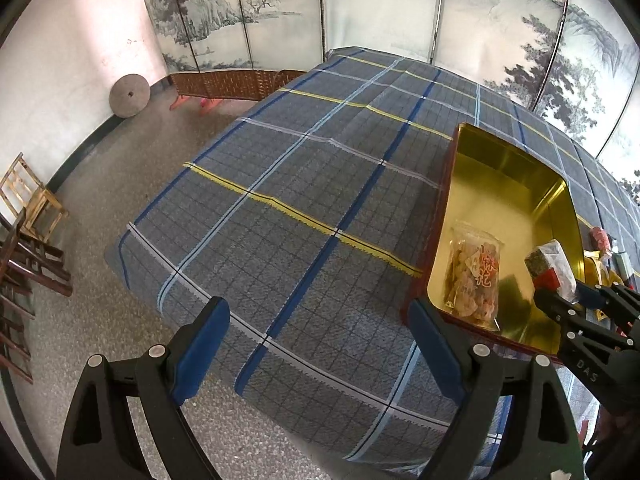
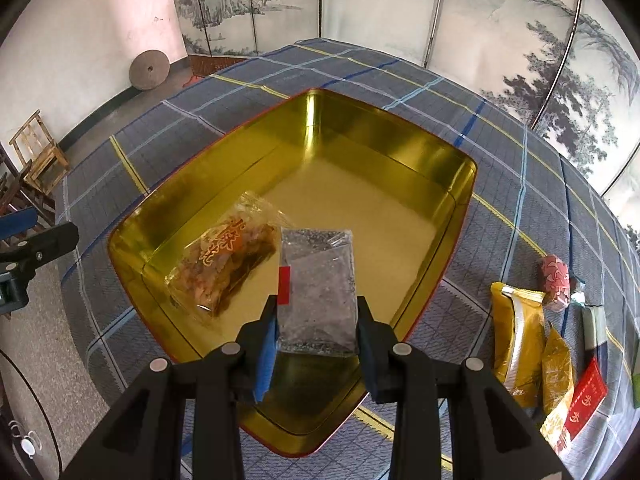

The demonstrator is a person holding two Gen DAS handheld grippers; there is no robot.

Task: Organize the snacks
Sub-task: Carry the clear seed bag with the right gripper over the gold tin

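A gold-lined tin box [image 2: 436, 172] with a red outside stands open on the checked tablecloth [image 2: 500, 128]. Inside it, at the left, lies a clear bag of brown fried snacks [image 2: 224, 264] with red characters. My right gripper [image 2: 318, 320] is shut on a clear packet of dark grey snack with a red label [image 2: 318, 284], held over the near part of the box. In the left wrist view the box [image 1: 516, 168] is at the right, the fried snack bag [image 1: 474, 276] rests in it, and the right gripper's fingers [image 1: 560, 304] carry the grey packet [image 1: 554, 266]. My left gripper [image 1: 320, 340] stands open over the cloth, left of the box, holding nothing.
Right of the box lie loose snacks: a pink patterned packet [image 2: 555, 282], yellow pouches [image 2: 518, 340], a red packet [image 2: 586, 402] and a green-white stick [image 2: 594, 326]. Wooden chairs [image 1: 34, 200] and a round stone [image 1: 130, 95] stand on the floor at the left; painted screens [image 1: 400, 4] stand behind the table.
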